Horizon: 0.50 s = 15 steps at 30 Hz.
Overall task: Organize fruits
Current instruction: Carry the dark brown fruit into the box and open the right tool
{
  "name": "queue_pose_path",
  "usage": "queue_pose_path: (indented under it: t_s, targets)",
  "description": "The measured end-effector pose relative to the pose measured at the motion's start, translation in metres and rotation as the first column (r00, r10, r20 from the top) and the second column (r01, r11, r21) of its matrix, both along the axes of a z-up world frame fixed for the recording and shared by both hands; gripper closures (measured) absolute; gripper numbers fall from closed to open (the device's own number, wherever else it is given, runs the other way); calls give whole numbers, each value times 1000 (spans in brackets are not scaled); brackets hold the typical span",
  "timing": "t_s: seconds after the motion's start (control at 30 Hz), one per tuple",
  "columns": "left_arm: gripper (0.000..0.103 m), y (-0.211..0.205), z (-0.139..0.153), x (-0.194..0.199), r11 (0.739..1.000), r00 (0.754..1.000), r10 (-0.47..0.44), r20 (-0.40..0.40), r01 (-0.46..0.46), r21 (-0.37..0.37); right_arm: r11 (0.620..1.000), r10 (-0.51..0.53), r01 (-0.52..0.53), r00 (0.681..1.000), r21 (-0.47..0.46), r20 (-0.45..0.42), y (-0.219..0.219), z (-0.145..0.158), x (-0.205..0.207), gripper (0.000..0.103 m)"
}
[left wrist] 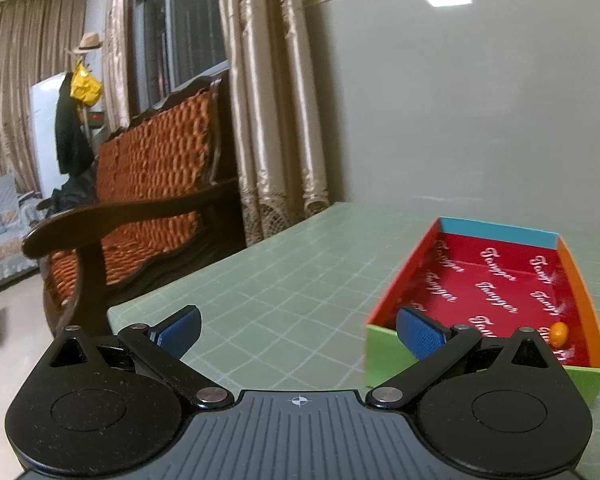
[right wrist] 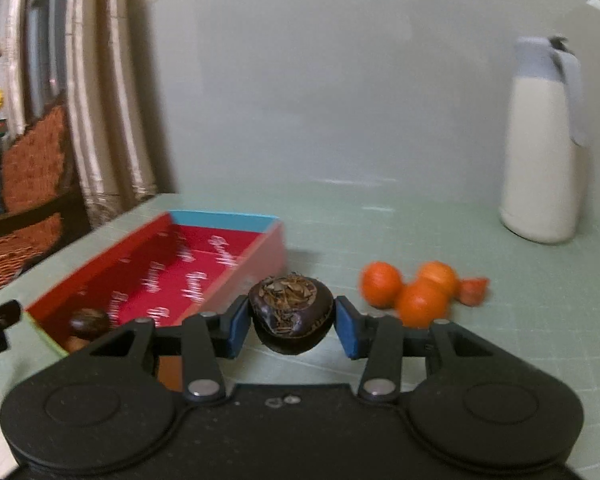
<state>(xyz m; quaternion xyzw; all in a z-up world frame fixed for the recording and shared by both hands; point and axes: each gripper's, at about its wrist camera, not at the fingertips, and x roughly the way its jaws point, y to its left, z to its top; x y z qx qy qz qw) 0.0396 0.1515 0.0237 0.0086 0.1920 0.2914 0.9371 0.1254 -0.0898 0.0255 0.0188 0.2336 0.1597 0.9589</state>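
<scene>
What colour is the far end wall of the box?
Light blue; the box's far wall shows best in the left wrist view.

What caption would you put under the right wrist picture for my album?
The right claw grips a dark brown water chestnut between the red-lined cardboard box and small round orange fruits.

Left tool (left wrist: 298, 332) open beside red box (left wrist: 580, 280) holding small orange fruit (left wrist: 559, 333)

three oranges (right wrist: 410, 292), two chestnuts (right wrist: 291, 314).
</scene>
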Motion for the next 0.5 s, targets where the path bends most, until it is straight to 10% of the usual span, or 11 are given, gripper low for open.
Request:
queue_pose_path:
  t_s: [0.5]
  targets:
    - [0, 27, -4, -12, 998, 998, 62, -10, -63, -30, 986, 161, -162, 986, 39, 40, 44, 10, -10, 59]
